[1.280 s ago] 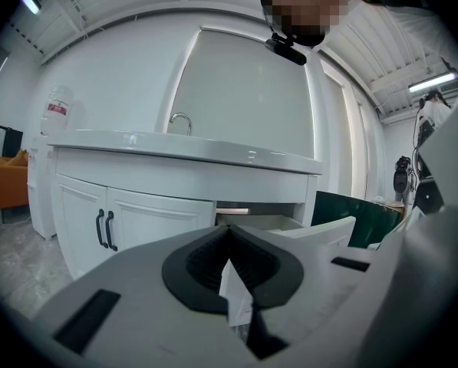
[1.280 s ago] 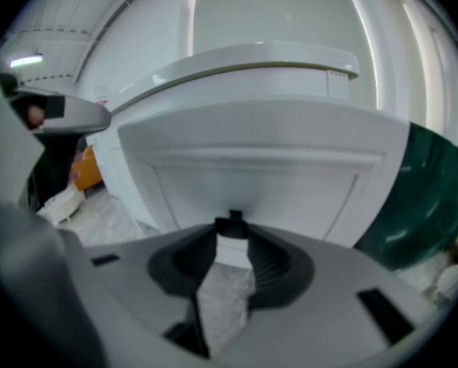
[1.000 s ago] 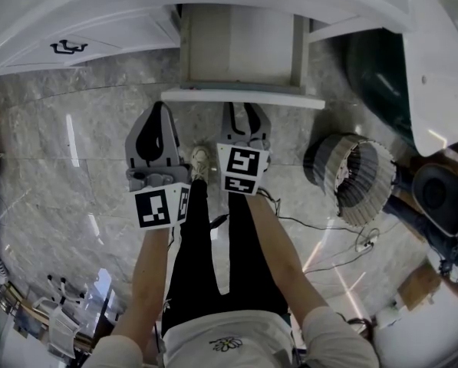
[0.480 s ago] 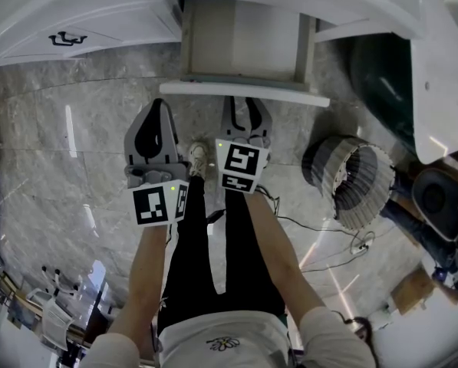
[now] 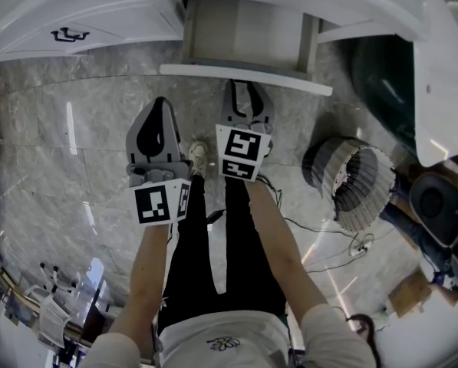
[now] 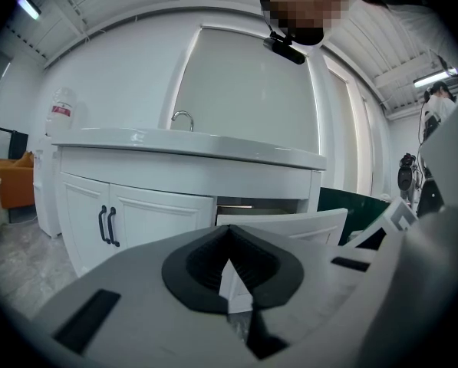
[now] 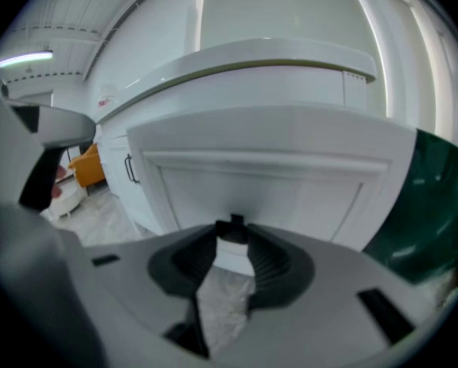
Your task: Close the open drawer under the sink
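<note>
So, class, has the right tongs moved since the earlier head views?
Yes. The right tongs went forward, away from the shoe and toward the cabinet.

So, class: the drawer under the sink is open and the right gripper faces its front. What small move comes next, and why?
Probably press the right gripper straight forward into the drawer front. It stands pulled out, squarely just ahead of the empty, parted jaws, so a push should slide it shut.
</note>
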